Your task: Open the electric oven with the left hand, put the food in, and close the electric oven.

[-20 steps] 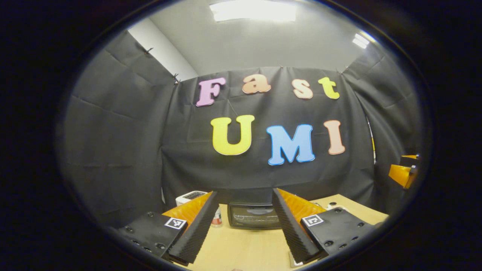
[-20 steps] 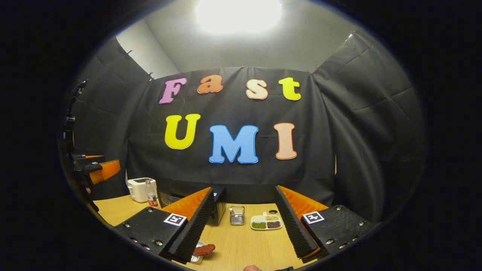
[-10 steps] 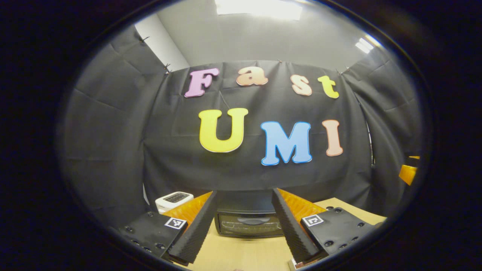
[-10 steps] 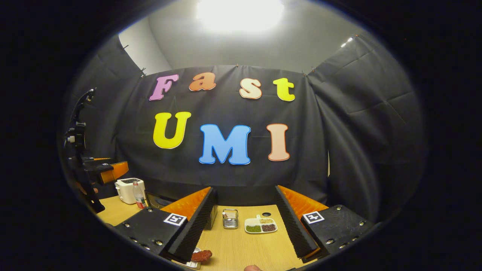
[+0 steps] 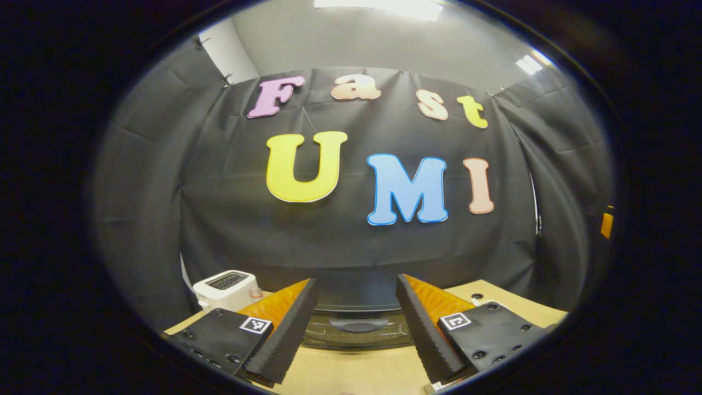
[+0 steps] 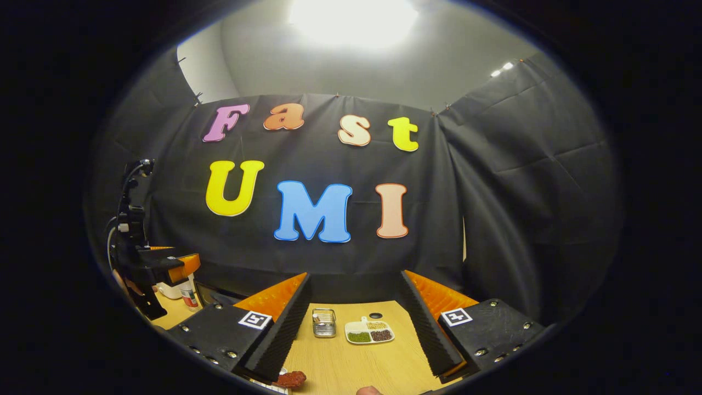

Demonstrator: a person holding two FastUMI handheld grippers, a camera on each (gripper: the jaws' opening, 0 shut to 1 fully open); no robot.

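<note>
The black electric oven (image 5: 357, 329) stands with its door closed, straight ahead between the fingers of my left gripper (image 5: 355, 281), which is open and empty. Its curved door handle (image 5: 359, 325) faces me, a short way beyond the fingertips. In the right gripper view, a reddish-brown piece of food (image 6: 290, 378) lies on a white tray at the bottom edge, just inside my right gripper's near finger. My right gripper (image 6: 355, 275) is open and holds nothing. The left gripper (image 6: 167, 263) and the hand holding it appear at the far left of that view.
A white toaster (image 5: 226, 287) stands left of the oven. On the wooden table (image 6: 351, 365) sit a small metal basket (image 6: 323, 322), a white divided dish (image 6: 369, 332) of beans and, at the left, a bottle (image 6: 189, 296).
My left gripper has come closer to the oven, which now looms larger between its fingers. The right gripper view has swung slightly, shifting the table items leftward.
</note>
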